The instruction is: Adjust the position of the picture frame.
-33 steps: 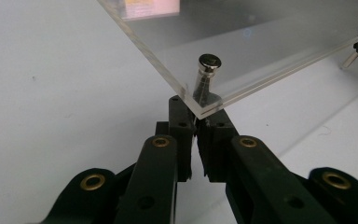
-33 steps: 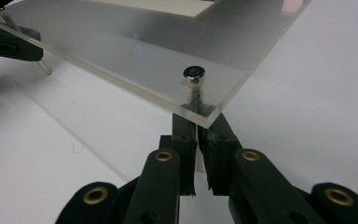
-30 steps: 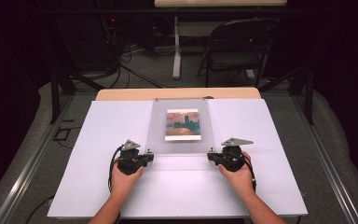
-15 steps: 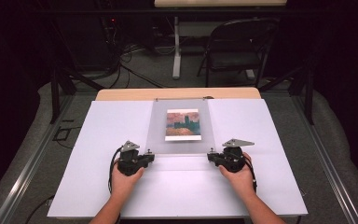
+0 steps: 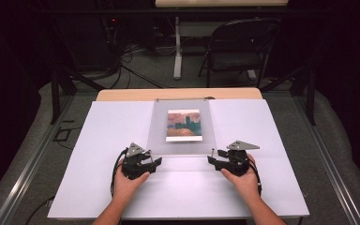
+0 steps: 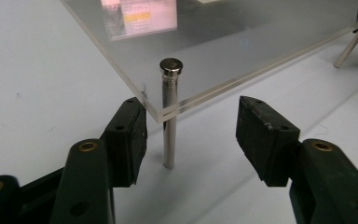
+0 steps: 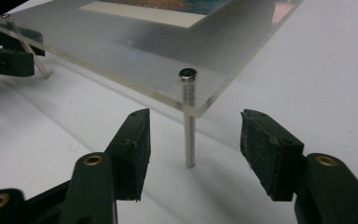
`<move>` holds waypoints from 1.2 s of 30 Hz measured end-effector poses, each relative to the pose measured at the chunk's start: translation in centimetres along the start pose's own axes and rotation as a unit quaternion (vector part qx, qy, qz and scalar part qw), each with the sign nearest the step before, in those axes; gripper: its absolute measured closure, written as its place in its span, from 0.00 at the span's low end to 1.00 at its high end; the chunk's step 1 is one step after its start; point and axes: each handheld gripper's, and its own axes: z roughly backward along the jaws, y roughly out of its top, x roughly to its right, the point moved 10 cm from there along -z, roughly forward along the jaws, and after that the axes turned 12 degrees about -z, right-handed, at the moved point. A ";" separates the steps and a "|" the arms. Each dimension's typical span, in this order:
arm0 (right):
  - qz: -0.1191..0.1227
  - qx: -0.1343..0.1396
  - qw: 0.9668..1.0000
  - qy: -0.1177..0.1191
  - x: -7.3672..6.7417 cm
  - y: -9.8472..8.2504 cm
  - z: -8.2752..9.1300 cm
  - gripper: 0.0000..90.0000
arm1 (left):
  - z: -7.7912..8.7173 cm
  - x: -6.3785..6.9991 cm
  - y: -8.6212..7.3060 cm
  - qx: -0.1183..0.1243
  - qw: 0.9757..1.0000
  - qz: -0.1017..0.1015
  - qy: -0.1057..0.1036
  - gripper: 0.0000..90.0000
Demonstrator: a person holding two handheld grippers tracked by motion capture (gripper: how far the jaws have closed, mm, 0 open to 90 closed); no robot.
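Observation:
A clear acrylic panel (image 5: 183, 140) with a colourful picture (image 5: 183, 124) under it stands on thin metal pins above the white table. My left gripper (image 5: 157, 161) sits at its near left corner. In the left gripper view my left gripper (image 6: 192, 105) is open; its jaws have just been opening, and the corner pin (image 6: 169, 116) stands untouched between them. My right gripper (image 5: 212, 159) sits at the near right corner. In the right gripper view my right gripper (image 7: 196, 114) is open too, its jaws just opened, with a threaded pin (image 7: 189, 126) free between the pads.
A white sheet (image 5: 98, 140) covers the table, whose wooden far edge (image 5: 178, 93) shows behind the panel. Beyond the table stand a dark chair (image 5: 236, 51) and a table leg (image 5: 178, 47), with cables on the floor.
Both hands keep their places at the panel's near corners. The jaws of both grippers look a little wider apart than a second ago.

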 end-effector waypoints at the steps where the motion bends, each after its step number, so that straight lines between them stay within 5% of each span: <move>1: 0.011 -0.015 1.000 0.000 -0.3 -0.4 0.2 0.43 | 0.1 0.1 0.1 0.002 1.000 -0.001 -0.002 0.43; 8: 0.034 -0.032 0.999 -0.004 -0.9 -1.0 1.3 0.38 | 1.6 0.3 0.0 0.004 1.000 -0.018 -0.001 0.40; 12: 0.049 -0.034 0.998 -0.009 -1.0 -1.2 2.0 0.38 | 2.9 0.2 -0.4 0.011 1.000 -0.010 -0.003 0.40; 19: 0.038 -0.027 0.999 0.001 -0.8 -1.3 3.0 0.46 | 4.7 -0.3 -0.9 0.017 1.000 -0.009 0.003 0.38; 29: 0.063 0.001 0.998 -0.015 0.3 -0.5 4.6 0.45 | 5.9 -1.5 -0.8 0.027 0.999 -0.013 0.017 0.37; 36: 0.035 0.013 0.999 -0.032 2.1 0.0 5.5 0.40 | 6.3 -2.5 -0.9 0.029 0.999 0.005 0.027 0.38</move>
